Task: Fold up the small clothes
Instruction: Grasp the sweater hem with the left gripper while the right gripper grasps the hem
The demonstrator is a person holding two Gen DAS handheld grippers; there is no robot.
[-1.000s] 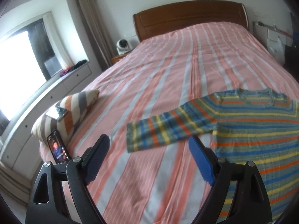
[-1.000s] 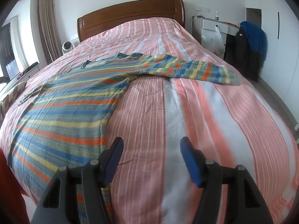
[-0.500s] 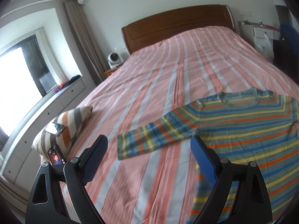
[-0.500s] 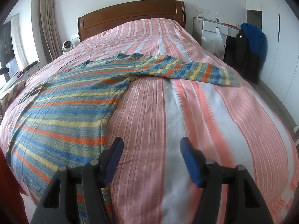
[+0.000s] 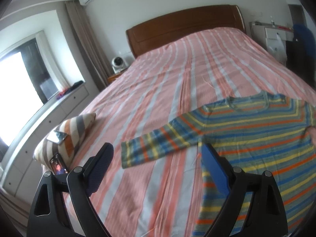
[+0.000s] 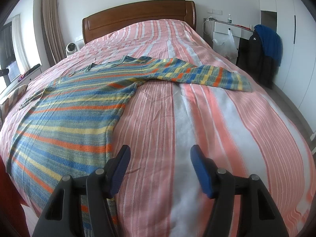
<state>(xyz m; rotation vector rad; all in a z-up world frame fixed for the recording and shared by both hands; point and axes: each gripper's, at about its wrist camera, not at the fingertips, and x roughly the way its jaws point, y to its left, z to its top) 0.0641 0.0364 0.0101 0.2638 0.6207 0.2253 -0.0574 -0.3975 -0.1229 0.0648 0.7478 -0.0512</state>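
Pillow [image 5: 73, 132], striped brown and white, sits at the far left edge of the bed [image 5: 167, 90], with one phone [image 5: 58, 137] lying on top of it and a second phone [image 5: 58, 166] propped against its near side, screen lit. Both are well apart from the garment and out of the working area.

Next to the right, the left gripper [image 5: 156, 164] hangs above the bedspread with its jaws wide apart and nothing between them. It points toward the sweater's left sleeve [image 5: 156, 148], which lies stretched outward across the cover, cuff nearest the pillow side. The open stance suggests readiness to take that cuff or the side seam.

The striped sweater [image 6: 75, 106] lies flat on the bed, neckline toward the headboard [image 6: 138, 13], hem at the foot edge. It appears smoothed and fully spread, which is the proper starting layout; no fold is yet made.

The right sleeve [image 6: 207, 74] extends out to the right, flat and straight, with some ripples at the shoulder.

The right gripper [image 6: 160, 165] is likewise spread open and empty, poised over bare bedspread just beside the sweater's right hem edge. Judged position: ready for the hem corner or a reach to the sleeve.

Furthest right, a dark jacket [image 6: 256, 55] and a plastic bag [image 6: 227, 43] hang beside the bed, clear of the work.
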